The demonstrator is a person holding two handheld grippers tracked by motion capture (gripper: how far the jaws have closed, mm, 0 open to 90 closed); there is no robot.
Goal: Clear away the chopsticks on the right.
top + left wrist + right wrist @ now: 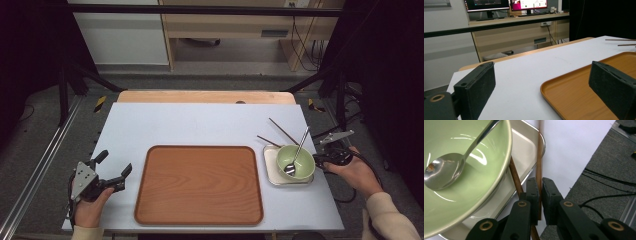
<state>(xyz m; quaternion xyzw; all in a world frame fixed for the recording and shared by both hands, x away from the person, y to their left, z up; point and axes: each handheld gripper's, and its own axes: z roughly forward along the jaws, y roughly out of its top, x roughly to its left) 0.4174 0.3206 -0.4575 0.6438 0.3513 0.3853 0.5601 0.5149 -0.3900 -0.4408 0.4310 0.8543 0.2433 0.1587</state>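
A pale green bowl [295,161] [474,167] with a metal spoon [296,156] [445,173] in it stands on a small white dish [271,165] [522,147] at the table's right edge. Two brown chopsticks [283,131] lie across the dish under the bowl. My right gripper [320,159] [540,181] is shut on the near end of one chopstick [539,150]; the other chopstick [515,176] runs just left of its jaws. My left gripper [115,163] [541,82] rests open at the table's left front, with nothing between its jaws.
A large brown tray [200,185] [574,92] lies bare in the middle of the white table top [200,125], just right of the left gripper. Cables trail on the floor beyond the table's right edge.
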